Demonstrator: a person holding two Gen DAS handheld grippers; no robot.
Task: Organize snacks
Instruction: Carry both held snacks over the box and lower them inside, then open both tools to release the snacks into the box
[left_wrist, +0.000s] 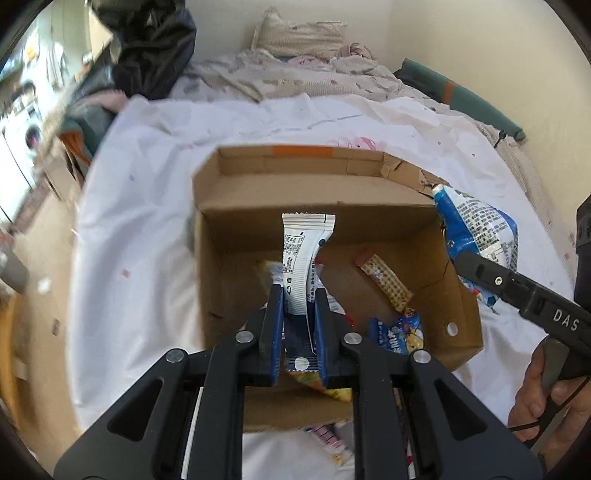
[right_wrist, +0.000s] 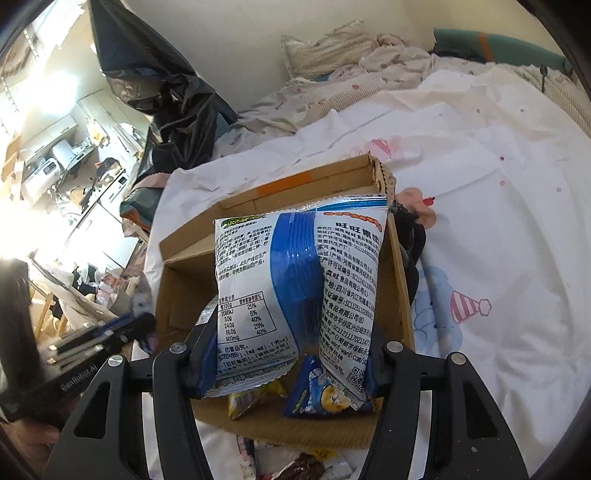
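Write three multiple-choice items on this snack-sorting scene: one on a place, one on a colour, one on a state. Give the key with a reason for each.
1. Where does the thin snack bar lie?
A. inside the cardboard box
B. on the pillow
C. on the floor

2. What colours is the big bag in the right gripper?
A. red and black
B. blue and white
C. green and gold

3. What is the left gripper doing?
A. hanging open, empty
B. shut on a white packet
C. pressing on the box wall

Key:
1 A, the bar rests on the box floor.
2 B, blue band on white printed film.
3 B, both fingers pinch the packet's lower end over the box.
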